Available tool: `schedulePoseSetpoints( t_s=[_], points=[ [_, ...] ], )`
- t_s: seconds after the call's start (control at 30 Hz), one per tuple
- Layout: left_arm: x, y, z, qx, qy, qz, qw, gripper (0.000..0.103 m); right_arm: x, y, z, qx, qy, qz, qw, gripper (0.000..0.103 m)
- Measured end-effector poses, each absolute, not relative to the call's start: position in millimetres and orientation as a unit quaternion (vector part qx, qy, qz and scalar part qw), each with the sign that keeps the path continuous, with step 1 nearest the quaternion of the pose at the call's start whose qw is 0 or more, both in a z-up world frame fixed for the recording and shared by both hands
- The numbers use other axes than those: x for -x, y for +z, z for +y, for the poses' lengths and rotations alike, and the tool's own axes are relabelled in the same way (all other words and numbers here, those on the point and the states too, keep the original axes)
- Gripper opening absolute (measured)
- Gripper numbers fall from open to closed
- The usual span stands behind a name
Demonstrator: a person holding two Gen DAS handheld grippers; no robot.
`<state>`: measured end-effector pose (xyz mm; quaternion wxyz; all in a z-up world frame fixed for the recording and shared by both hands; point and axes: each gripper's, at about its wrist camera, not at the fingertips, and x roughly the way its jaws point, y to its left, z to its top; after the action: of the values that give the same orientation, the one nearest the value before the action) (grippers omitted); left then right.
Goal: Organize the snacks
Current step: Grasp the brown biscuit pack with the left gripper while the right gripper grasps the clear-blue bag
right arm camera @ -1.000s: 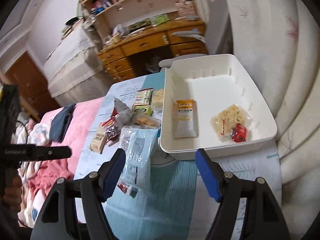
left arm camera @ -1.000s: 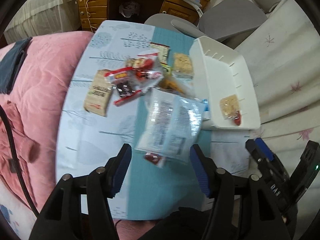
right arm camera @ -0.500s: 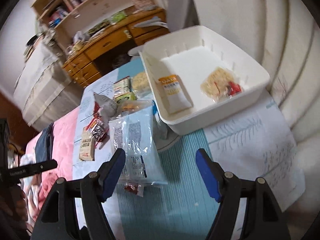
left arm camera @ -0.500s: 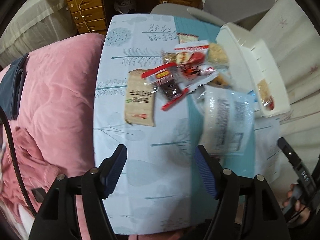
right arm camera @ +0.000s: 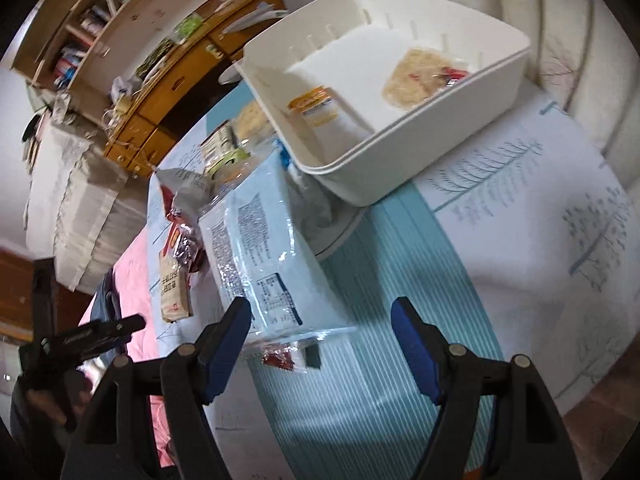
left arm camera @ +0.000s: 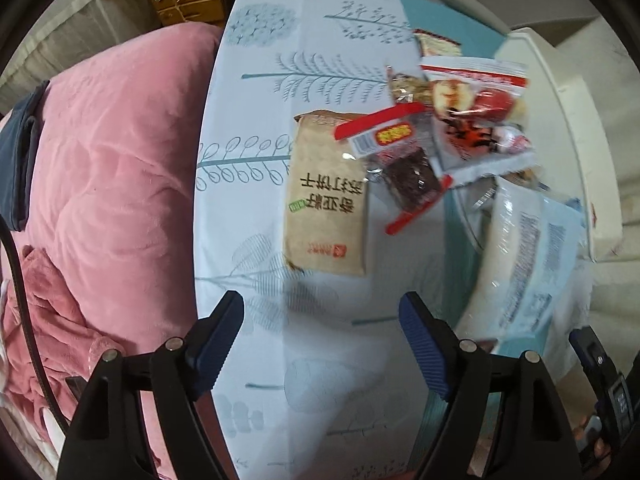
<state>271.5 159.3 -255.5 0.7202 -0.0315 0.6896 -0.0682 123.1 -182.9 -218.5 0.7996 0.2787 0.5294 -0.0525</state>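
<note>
Snack pile on the patterned tablecloth point(left arm camera: 256, 80), landmark = white bin point(right arm camera: 404, 152). Tan cracker pack point(left arm camera: 326, 196) lies flat at the pile's far side from the bin, touching a red-edged clear packet point(left arm camera: 400, 160) of dark snack; red-and-white bag point(left arm camera: 476, 120) sits between that packet and the bin. Large pale blue bag point(right arm camera: 256, 248) leans just beside the bin's near corner, a small red packet point(right arm camera: 280, 358) poking out from under its lower edge. Inside the bin: an orange-labelled sachet point(right arm camera: 316, 106) and a clear pack of pale crackers point(right arm camera: 416, 76), apart from each other. Left gripper point(left arm camera: 322, 340) over bare cloth just short of the tan pack, jaws opening, nothing between them. Right gripper point(right arm camera: 320, 340) jaws wide, gripping nothing, the blue bag's lower edge just ahead of its left finger. Pink quilt point(left arm camera: 112, 168) beyond the cloth edge, away from the bin.
</note>
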Motion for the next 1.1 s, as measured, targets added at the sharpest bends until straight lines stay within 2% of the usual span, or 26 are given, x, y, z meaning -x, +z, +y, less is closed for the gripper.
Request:
schedulePoseSetpoints(
  t_s=[0.03, 0.1, 0.17, 0.4, 0.47, 0.8, 0.87, 0.93, 0.97, 1.1],
  points=[
    [-274.0, -259.3, 158.7, 0.033, -0.068, 0.69, 0.72, 0.079, -126.4, -221.1, -182.6, -0.278, -0.049, 0.532, 0.798, 0.073],
    [-280.7, -269.0, 157.0, 0.034, -0.067, 0.688, 0.722, 0.079, -132.7, -228.0, -182.5, -0.275, -0.043, 0.54, 0.794, 0.066],
    [-286.1, -277.5, 155.4, 0.038, -0.064, 0.69, 0.72, 0.079, -141.1, -238.1, -184.0, -0.283, -0.031, 0.548, 0.787, 0.054],
    [-298.5, -299.4, 154.5, 0.067, -0.042, 0.697, 0.713, 0.079, -162.9, -259.0, -182.5, -0.276, 0.014, 0.56, 0.781, 0.052],
    [-302.0, -303.9, 155.2, 0.071, -0.035, 0.698, 0.711, 0.079, -168.6, -264.2, -180.1, -0.274, 0.025, 0.564, 0.779, 0.046],
    [-316.7, -324.1, 153.2, 0.039, -0.02, 0.691, 0.721, 0.078, -193.8, -276.5, -165.3, -0.25, 0.07, 0.588, 0.766, 0.045],
    [-318.3, -327.2, 147.5, 0.023, -0.017, 0.688, 0.726, 0.078, -195.2, -275.4, -161.9, -0.24, 0.077, 0.59, 0.767, 0.041],
    [-320.2, -328.6, 144.4, 0.011, -0.013, 0.685, 0.729, 0.074, -197.2, -273.1, -157.3, -0.236, 0.084, 0.589, 0.769, 0.032],
    [-320.9, -329.4, 143.2, 0.004, -0.01, 0.683, 0.73, 0.073, -197.4, -271.7, -155.2, -0.229, 0.084, 0.588, 0.771, 0.031],
    [-321.6, -326.3, 141.6, 0.005, -0.006, 0.672, 0.74, 0.057, -196.3, -268.0, -149.8, -0.214, 0.09, 0.589, 0.774, 0.024]
  ],
)
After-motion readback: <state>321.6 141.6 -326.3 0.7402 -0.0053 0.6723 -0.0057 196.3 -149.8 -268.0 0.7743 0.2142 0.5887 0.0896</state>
